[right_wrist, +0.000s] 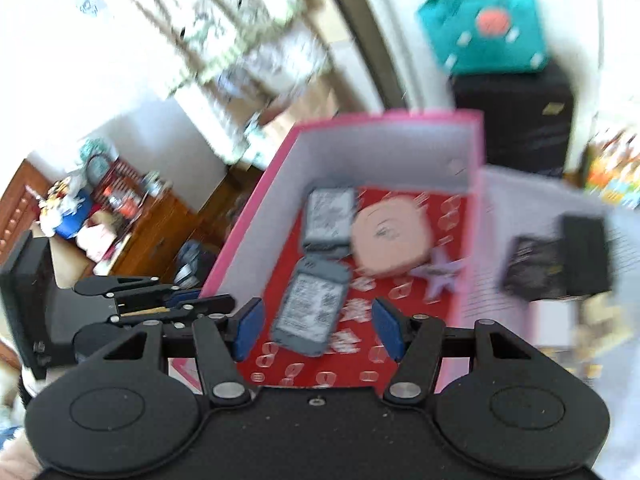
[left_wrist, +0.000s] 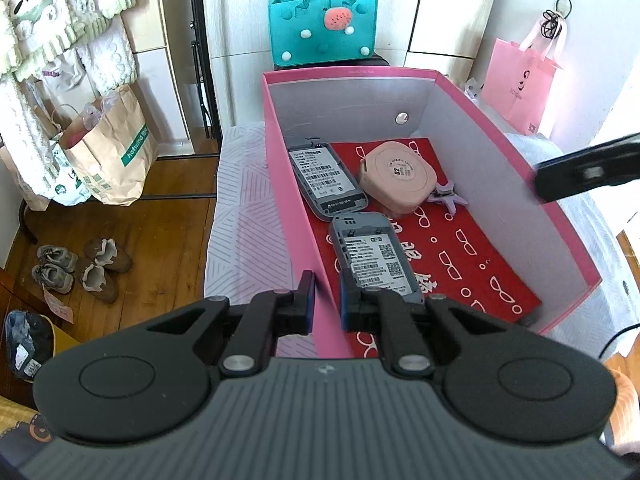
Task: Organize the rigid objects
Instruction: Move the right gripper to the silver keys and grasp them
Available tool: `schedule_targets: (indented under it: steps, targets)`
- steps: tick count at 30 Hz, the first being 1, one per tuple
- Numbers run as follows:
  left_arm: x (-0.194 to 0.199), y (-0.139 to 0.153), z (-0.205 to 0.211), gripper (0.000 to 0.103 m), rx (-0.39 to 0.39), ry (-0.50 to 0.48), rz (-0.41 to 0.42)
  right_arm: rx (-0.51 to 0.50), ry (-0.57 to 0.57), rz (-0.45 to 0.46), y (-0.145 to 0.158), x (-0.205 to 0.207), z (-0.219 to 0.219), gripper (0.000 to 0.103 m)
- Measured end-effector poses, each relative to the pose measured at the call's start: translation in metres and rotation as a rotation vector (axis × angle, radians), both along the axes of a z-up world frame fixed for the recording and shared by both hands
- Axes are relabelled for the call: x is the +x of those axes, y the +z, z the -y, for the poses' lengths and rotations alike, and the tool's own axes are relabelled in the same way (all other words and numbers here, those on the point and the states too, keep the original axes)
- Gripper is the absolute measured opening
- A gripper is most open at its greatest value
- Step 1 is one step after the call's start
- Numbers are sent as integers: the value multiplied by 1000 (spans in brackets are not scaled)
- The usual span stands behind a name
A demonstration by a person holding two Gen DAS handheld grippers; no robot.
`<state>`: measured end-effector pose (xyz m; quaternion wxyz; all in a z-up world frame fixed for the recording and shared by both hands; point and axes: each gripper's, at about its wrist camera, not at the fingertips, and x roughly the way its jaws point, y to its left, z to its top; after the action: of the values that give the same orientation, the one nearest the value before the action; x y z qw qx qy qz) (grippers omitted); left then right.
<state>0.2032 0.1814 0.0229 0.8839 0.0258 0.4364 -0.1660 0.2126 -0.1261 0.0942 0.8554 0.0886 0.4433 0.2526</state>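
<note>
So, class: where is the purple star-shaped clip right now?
In the left wrist view, the purple star-shaped clip lies inside the pink box, on its red lining beside the round pink case.

The whole right wrist view is smeared with motion blur, so the labels on the two grey devices (right_wrist: 310, 312) are unreadable. The left gripper (left_wrist: 327, 300) covers the nearer device's lower end (left wrist view), and the right gripper (left_wrist: 588, 172) is cut off by the frame's edge.
</note>
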Motion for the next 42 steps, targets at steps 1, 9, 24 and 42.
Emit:
schedule_targets:
  steps: [1,9,24,42]
  targets:
    - [-1,0,0,10,-1,1,1,-9,-10,20,3,-7,7,64]
    - [-2,1,-1,10,-2,10,1,-79,-73,158,-14,-57,65,62]
    - [-7,4,6,10,40,14,14,-272,-83,130,-113,-84,96,20]
    - [-10,6,9,10,77,-20,25,-298,-79,185,-131,-86,82,38]
